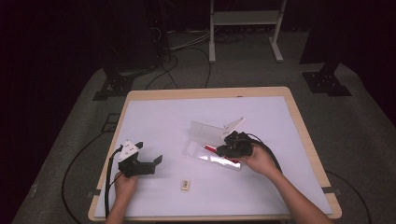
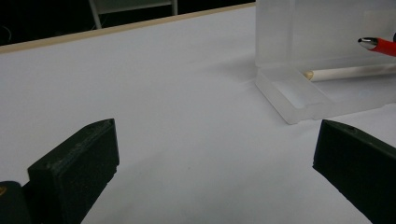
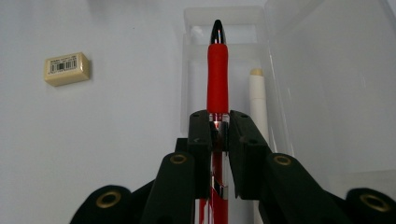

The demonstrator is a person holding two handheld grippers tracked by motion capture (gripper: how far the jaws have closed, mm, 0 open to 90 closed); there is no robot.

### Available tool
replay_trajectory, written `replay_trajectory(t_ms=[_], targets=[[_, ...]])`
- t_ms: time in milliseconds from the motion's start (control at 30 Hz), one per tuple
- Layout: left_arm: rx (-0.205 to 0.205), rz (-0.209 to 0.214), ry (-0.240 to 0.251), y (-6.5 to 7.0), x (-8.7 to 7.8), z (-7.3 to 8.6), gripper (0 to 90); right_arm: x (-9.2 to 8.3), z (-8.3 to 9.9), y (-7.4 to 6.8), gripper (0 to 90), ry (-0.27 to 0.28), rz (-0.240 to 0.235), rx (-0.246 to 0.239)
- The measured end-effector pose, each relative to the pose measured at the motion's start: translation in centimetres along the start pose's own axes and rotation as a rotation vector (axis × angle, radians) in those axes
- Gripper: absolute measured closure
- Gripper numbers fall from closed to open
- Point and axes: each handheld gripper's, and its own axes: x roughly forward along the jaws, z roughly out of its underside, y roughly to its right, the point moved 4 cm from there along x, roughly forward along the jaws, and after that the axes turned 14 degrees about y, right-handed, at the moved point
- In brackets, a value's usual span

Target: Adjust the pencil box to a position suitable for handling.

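While the left tongs (image 1: 156,161) rest wide apart and empty on the white tabletop (image 1: 163,121), the right tongs (image 3: 219,122) pinch a red pen with a dark tip (image 3: 217,74) over the clear plastic pencil case (image 1: 212,156). Beside it inside lies what seems a cream pencil (image 3: 258,100); the cream eraser (image 3: 67,68) lies outside.

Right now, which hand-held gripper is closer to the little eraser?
Left. The left hand-held gripper sits just up-left of the eraser, open. The right hand-held gripper is farther up-right, clamping the red pen.
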Motion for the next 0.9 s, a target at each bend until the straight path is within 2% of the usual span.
replay_trajectory(t_ms=[133, 900], targets=[[0.001, 0.001, -0.001, 0.0, 0.0, 0.0, 0.0, 0.5, 0.3, 0.1, 78.9, -0.010, 0.000, 0.021], [0.001, 0.002, 0.000, 0.0, 0.0, 0.0, 0.0, 2.3, 1.3, 0.5, 78.9, -0.047, -0.007, 0.028]])
